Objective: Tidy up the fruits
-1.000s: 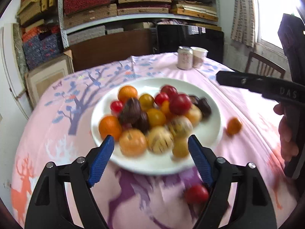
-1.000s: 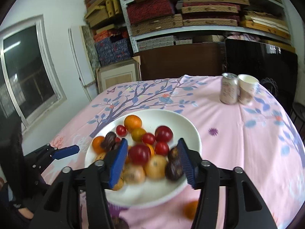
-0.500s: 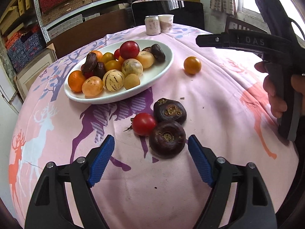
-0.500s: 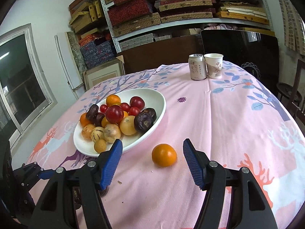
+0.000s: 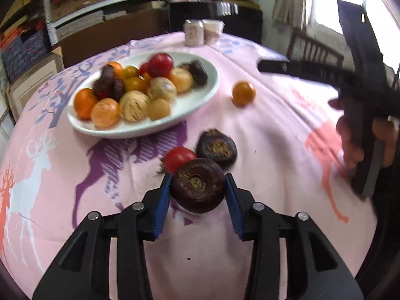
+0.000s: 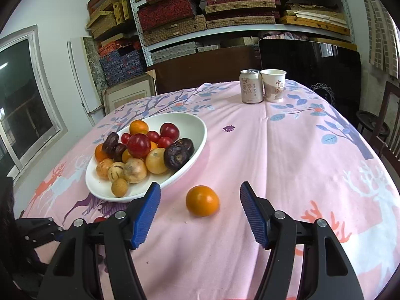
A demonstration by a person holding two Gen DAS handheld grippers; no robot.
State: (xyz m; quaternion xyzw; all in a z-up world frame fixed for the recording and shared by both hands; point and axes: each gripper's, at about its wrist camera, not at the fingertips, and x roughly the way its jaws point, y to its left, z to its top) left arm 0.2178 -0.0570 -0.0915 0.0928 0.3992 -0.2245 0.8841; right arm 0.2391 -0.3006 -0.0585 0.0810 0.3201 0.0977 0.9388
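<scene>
My left gripper (image 5: 198,177) is closing its jaws, and the blue pads touch both sides of a dark brown round fruit (image 5: 198,187) on the pink tablecloth. Just beyond it lie a red tomato (image 5: 178,158) and a second dark fruit (image 5: 216,147). A white oval plate (image 5: 200,105) heaped with several orange, red, yellow and dark fruits sits behind. My right gripper (image 6: 199,187) stands open, with a loose orange fruit (image 6: 202,200) on the cloth just ahead between its fingertips, apart from both pads. The plate (image 6: 195,160) lies to its left.
A drink can (image 6: 251,86) and a paper cup (image 6: 273,85) stand at the table's far edge. Shelves of boxes fill the back wall. A wooden chair (image 5: 312,50) is at the right. A person's hand (image 5: 350,135) holds the right gripper.
Both grippers drew back from over the plate and came down to the cloth. The left jaws then narrowed onto the nearer dark fruit. The right gripper has kept still with the orange in front.
</scene>
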